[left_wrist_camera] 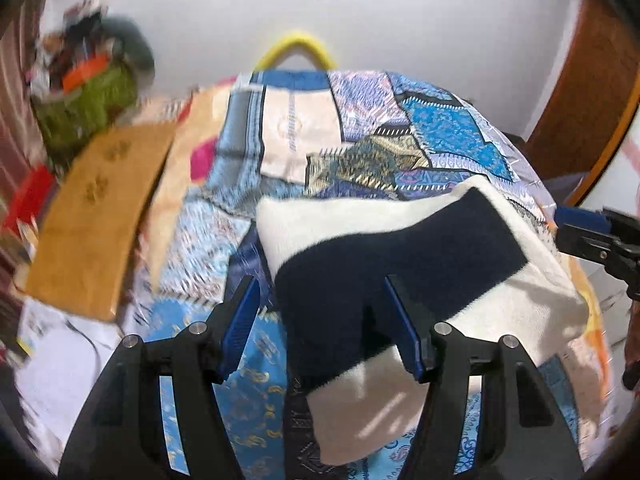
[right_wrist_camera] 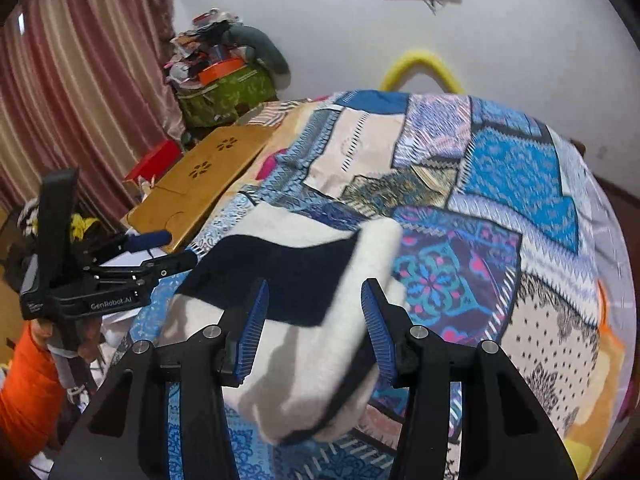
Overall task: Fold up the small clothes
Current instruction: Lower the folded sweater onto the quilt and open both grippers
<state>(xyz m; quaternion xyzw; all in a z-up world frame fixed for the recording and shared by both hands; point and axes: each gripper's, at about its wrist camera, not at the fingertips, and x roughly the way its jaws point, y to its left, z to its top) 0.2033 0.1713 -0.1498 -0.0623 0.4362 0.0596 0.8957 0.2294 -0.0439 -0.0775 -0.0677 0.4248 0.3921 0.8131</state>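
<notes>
Both hand-held grippers, left (left_wrist_camera: 320,328) and right (right_wrist_camera: 312,332), hang with jaws parted and empty over the folded white-and-navy garment (left_wrist_camera: 400,240), lower centre of each frame, on the patchwork bed (right_wrist_camera: 500,168). Soft, light, floppy fleece: best pinched at corners or along a folded edge.

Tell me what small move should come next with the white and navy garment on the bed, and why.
Probably draw both grippers back and check the fold. The white and navy garment already lies doubled over on the patchwork bedspread, and the left gripper and right gripper are both open above it, pressing on nothing.
</notes>
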